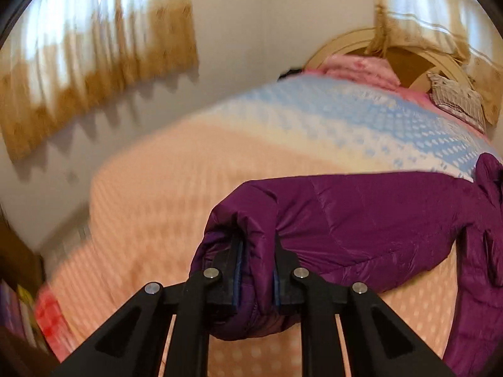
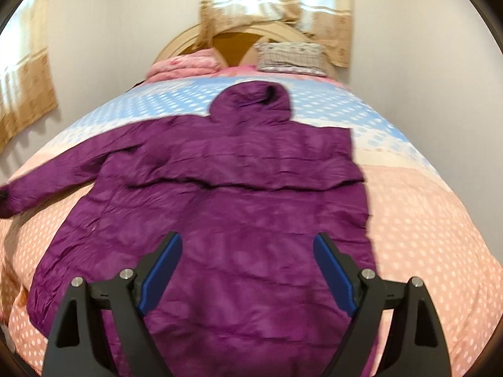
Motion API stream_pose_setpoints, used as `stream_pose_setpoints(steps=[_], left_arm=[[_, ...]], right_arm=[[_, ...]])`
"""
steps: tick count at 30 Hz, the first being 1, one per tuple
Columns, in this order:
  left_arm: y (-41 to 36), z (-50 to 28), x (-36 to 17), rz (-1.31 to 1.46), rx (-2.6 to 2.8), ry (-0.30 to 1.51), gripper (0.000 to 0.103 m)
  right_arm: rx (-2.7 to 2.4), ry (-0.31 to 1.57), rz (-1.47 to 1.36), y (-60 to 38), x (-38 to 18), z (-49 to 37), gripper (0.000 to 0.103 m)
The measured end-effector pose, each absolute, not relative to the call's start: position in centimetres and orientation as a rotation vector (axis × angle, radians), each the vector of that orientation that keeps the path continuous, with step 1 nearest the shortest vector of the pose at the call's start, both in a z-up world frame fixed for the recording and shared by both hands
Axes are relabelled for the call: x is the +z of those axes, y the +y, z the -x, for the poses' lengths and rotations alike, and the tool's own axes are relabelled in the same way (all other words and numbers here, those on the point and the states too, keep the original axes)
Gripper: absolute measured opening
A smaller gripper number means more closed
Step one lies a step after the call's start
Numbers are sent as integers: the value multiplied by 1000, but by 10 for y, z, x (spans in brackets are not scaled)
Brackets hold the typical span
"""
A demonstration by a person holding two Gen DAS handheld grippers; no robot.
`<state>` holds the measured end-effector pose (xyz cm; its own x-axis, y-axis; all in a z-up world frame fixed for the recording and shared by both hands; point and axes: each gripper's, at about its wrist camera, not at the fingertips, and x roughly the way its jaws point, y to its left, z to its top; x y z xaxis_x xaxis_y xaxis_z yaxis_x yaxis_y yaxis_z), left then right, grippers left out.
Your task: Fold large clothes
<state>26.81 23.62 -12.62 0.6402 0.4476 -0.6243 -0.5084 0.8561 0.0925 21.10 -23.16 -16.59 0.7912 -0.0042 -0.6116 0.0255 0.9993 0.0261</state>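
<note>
My left claw [image 1: 256, 270] pinches the purple jacket's [image 2: 220, 194] sleeve [image 1: 248, 220]; my right claw [image 2: 248, 270] gapes empty above the jacket.

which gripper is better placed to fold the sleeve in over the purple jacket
Left. The left gripper is already shut on the sleeve cuff of the purple puffer jacket. The right gripper hangs open above the jacket's lower back, holding nothing.

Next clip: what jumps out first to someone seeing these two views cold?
The purple hooded jacket spread back-up across the polka-dot bedspread dominates. The left gripper is shut on its sleeve cuff, while the right gripper hangs open above the hem.
</note>
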Motion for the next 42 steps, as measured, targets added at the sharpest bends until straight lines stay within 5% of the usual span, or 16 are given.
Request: stream_pose_setpoints(steps=[13, 27, 28, 31, 42], left_arm=[[76, -313, -40, -134, 228, 500, 12], [-158, -294, -81, -318, -227, 475, 14], [-171, -287, -86, -330, -270, 474, 23], [-194, -268, -94, -360, -300, 445, 91], [-109, -256, -84, -282, -156, 350, 99]], right_arm=[[-95, 644, -111, -291, -165, -208, 88], [-180, 658, -174, -348, -178, -198, 88], [-181, 662, -178, -350, -180, -198, 88], [-175, 679, -179, -349, -185, -200, 88], [-64, 701, -161, -316, -175, -210, 88]])
